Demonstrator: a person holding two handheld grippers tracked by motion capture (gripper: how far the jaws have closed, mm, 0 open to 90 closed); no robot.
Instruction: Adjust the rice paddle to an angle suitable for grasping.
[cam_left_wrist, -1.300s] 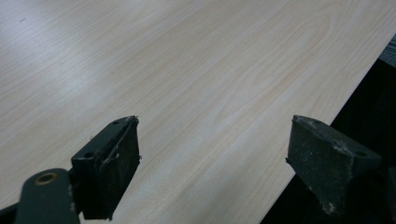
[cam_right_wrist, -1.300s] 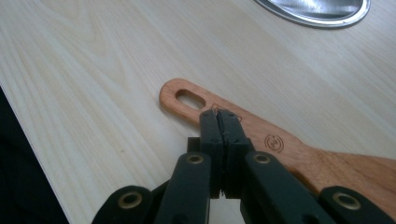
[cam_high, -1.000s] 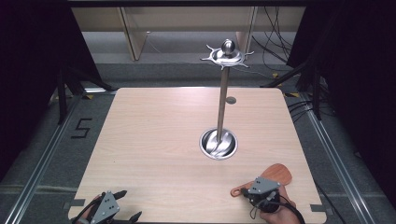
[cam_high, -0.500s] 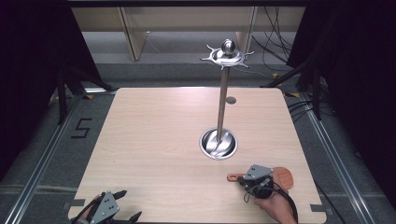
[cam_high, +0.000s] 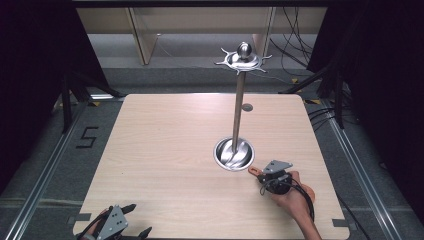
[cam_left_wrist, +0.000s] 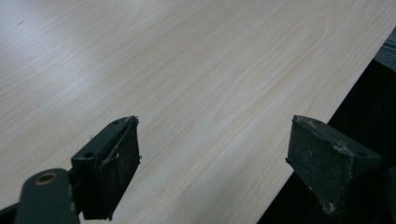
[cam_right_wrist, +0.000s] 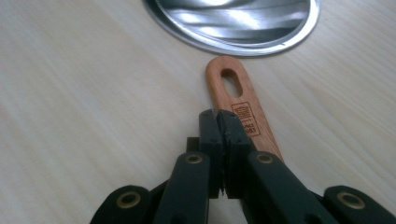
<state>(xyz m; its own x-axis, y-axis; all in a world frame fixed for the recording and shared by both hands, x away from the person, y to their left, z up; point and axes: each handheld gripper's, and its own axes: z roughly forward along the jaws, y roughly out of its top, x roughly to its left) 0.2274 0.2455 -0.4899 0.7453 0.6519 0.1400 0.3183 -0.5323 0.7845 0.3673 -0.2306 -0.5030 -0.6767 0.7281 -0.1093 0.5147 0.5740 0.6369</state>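
Observation:
A wooden spatula (cam_right_wrist: 238, 100) with a slotted handle end lies flat on the light wood table (cam_high: 170, 150). Its handle end (cam_high: 254, 170) points at the round steel base (cam_high: 233, 154) of a tall utensil stand. My right gripper (cam_right_wrist: 218, 116) is shut, its jaws pressed together over the handle with nothing seen between them. In the high view a hand holds the right gripper (cam_high: 261, 175) near the table's front right. My left gripper (cam_left_wrist: 215, 154) is open over the front table edge, its jaws wide apart and empty, at the front left (cam_high: 140, 219) in the high view.
The stand's pole rises to a hooked steel crown (cam_high: 244, 59) with a ball on top. Its base (cam_right_wrist: 233, 23) lies just beyond the spatula's handle. A small grey disc (cam_high: 247, 107) sits on the table's far side. Black curtains and cables surround the table.
The right gripper has moved forward toward the stand's base. The spatula's handle end swung with it, from near the front edge toward the base. The left gripper stayed put.

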